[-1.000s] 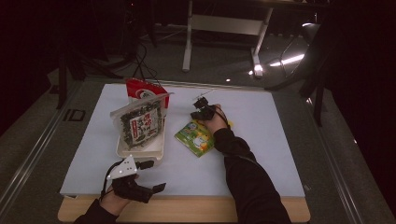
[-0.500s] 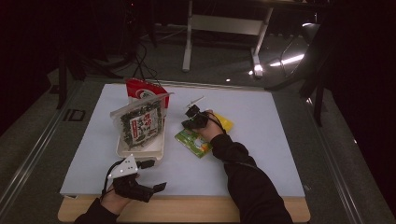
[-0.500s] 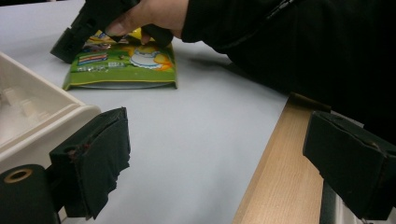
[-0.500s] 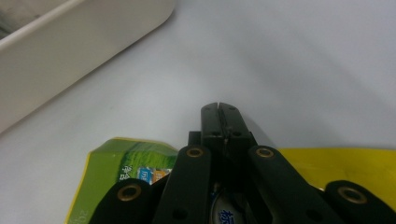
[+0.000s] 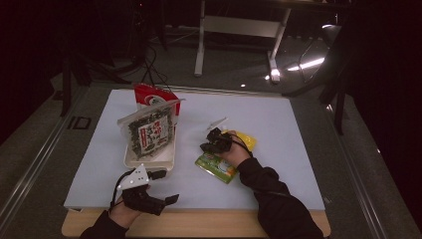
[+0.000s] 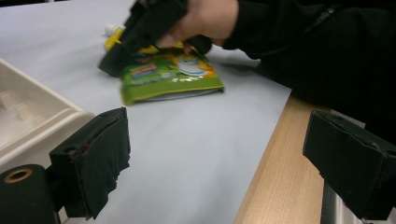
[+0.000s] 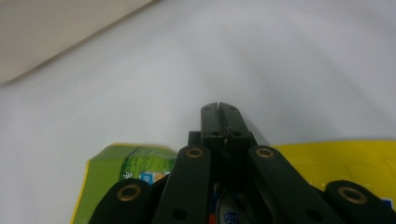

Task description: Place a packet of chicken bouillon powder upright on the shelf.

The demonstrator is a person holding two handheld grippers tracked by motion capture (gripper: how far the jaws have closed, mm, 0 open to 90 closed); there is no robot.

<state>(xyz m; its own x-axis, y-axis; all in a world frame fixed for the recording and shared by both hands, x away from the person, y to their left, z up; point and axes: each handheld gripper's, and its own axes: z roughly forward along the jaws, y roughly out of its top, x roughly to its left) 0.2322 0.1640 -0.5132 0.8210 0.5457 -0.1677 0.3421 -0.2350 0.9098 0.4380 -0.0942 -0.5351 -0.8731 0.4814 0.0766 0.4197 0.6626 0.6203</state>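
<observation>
A green and yellow snack pouch [image 5: 217,167] lies flat on the white table mat right of centre. My right gripper [image 5: 208,145] rests on its far left edge, held by a hand in a black sleeve. In the right gripper view its jaws [image 7: 219,109] are pressed together, tips out past the pouch [image 7: 126,175] over the mat, with nothing seen between them. My left gripper [image 5: 169,199] sits low at the table's front edge. Its jaws [image 6: 219,163] stand wide apart, holding nothing, and face the pouch [image 6: 170,77] and the right gripper [image 6: 140,28].
A white plastic tray [image 5: 149,160] stands left of the pouch with a seaweed packet [image 5: 148,133] leaning in it. A red packet [image 5: 149,95] stands behind it. The wooden table edge [image 6: 271,177] runs under my left gripper. Dark floor and a desk frame lie beyond.
My right gripper has come toward the front and down onto the pouch, and the pouch has shifted slightly toward the front. The left gripper has stayed put.
</observation>
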